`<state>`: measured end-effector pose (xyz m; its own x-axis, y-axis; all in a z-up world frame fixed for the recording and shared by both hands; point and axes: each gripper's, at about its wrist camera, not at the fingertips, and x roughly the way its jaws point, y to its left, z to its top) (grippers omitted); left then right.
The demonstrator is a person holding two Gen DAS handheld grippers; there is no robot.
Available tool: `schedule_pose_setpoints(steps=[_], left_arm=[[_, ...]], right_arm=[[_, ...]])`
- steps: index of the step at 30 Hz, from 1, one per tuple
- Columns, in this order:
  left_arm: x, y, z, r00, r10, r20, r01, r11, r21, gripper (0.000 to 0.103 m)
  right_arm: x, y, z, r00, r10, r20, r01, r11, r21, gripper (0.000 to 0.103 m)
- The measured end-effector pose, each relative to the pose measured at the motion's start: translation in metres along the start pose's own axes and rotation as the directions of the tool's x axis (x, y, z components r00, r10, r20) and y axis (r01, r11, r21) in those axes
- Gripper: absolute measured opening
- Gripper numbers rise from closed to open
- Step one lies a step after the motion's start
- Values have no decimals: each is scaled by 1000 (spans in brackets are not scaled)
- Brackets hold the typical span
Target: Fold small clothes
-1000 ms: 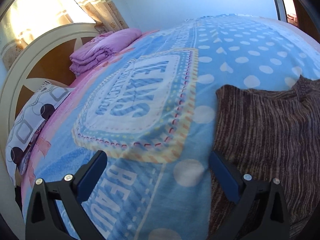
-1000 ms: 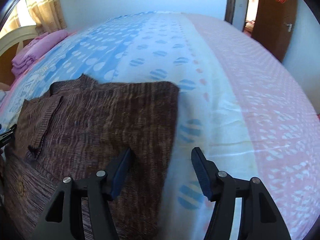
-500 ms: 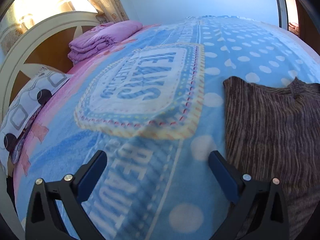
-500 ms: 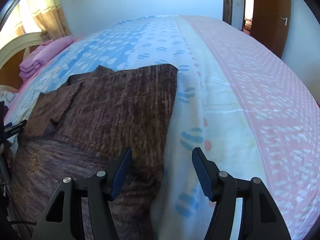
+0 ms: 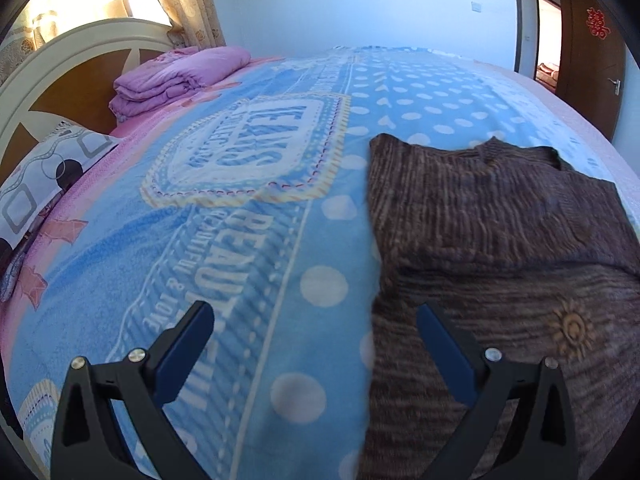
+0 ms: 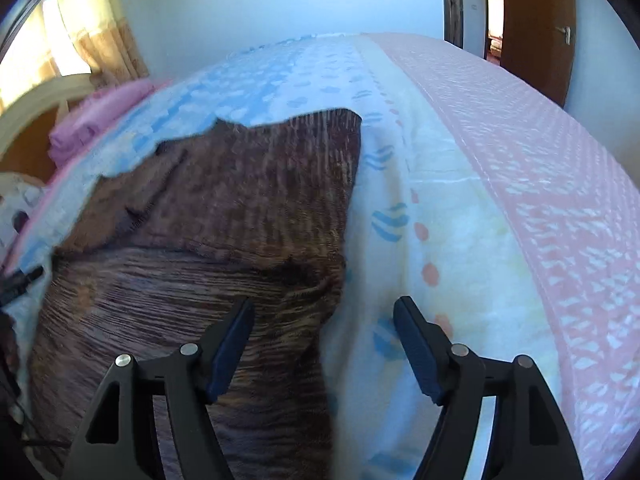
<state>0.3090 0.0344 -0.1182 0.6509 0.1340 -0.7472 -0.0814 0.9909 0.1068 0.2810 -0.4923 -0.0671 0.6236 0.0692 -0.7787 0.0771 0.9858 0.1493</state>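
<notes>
My left gripper is wide open and holds nothing. The sweater's left edge runs between its jaws. My right gripper has its jaws opening, with nothing pinched; the sweater's right edge lies between them.

The brown sweater lies flat on the bed. Its long way goes from near to far, and its collar points to the far end. A sleeve is folded across the near part.

A second ago both grippers were farther up along the sweater's sides. Now they have pulled back toward me, so I see more of the near part, with a small sun mark on it.

The blanket is blue with white dots and big letters, and pink on its right side. Far left are a folded purple quilt, a pillow, a headboard and curtains. A brown door stands far right.
</notes>
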Motion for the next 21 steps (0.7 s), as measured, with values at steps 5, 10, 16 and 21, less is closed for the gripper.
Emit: schedule_pose_setpoints(steps=[5,10,16,21], left_arm=[[-20,0,-9,999,3,41,-3,1000,17,103],[-36,2,-16,998,-6,69,3,1000,30,103],[-46,1,-30,998,-18,66,15,999,51,103],[-53,-1,-45,998,-39,51,36,997,62,103]], right_arm=[[-21,9,-12,999,-3,49,3,1000,-7,73],[-41,16,-27,997,17,71,-16,1000,-6,73],[-56,22,-44,997,51,62,-51,999,-8,73],[-70,29,-58,996,71,58,-69,997,-30,73]])
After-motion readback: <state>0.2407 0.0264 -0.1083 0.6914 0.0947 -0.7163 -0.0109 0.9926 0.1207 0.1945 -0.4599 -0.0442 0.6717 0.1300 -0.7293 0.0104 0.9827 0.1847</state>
